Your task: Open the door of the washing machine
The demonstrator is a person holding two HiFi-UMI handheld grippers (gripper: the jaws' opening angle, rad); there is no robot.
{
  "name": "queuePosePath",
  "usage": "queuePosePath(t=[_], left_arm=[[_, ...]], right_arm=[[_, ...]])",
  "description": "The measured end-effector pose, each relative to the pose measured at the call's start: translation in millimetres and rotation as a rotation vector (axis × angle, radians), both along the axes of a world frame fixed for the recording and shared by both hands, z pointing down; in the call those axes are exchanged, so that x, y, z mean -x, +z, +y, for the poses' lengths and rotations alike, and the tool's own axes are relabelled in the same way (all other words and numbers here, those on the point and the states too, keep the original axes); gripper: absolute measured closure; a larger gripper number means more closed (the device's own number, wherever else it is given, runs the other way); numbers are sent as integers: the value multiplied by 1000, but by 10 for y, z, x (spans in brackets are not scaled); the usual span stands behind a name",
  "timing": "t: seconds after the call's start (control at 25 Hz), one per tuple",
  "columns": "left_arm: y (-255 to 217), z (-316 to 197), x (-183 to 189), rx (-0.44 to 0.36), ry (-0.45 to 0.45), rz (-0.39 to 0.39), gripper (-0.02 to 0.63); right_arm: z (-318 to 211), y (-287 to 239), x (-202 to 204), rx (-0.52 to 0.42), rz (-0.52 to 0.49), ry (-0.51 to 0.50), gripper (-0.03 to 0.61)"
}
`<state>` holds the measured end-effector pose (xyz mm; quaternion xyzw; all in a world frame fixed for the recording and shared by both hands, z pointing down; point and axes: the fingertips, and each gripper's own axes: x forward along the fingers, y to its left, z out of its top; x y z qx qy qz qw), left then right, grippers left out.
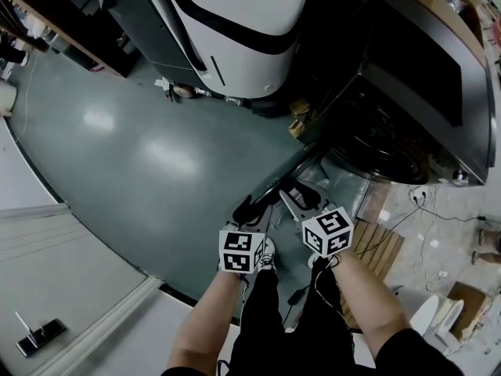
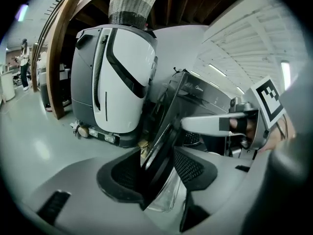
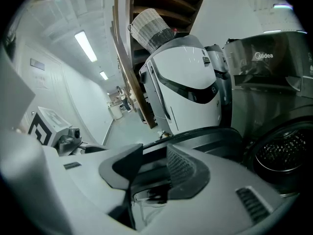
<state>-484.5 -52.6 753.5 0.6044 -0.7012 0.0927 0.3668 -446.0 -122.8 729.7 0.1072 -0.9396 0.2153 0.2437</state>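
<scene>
- Grips the washing machine door (image 2: 168, 112) by its edge in the left gripper (image 2: 156, 168), jaws partway apart and both pads pressed on the dark rim running up between them.
- Holds the same door in the right gripper (image 3: 151, 177), jaws likewise partway apart, with the curved black rim lying across the gap and caught between the pads.
- In the head view, both on the door side by side: left gripper at the rim's near end, right gripper just beside it, nearer the appliance.
- Door swung out from the dark grey front-loading washing machine (image 1: 423, 77), well clear of the open drum mouth (image 1: 376, 153).
- At the right of the right gripper view, the perforated steel drum (image 3: 286, 153), uncovered.
- Beyond the door, on the grey-green floor (image 1: 141, 155): a large white-and-grey machine (image 2: 117, 72) with a woven basket (image 2: 131, 4) on top.
</scene>
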Motion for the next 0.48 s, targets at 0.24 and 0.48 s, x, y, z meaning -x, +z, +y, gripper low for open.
queuePosePath(t=[0.24, 0.48], left_arm=[[-15, -6, 151, 6, 10, -14, 385], [-194, 28, 250, -8, -9, -49, 388]], right_arm=[[0, 2, 110, 15, 6, 5, 411], [2, -129, 125, 9, 2, 4, 411]])
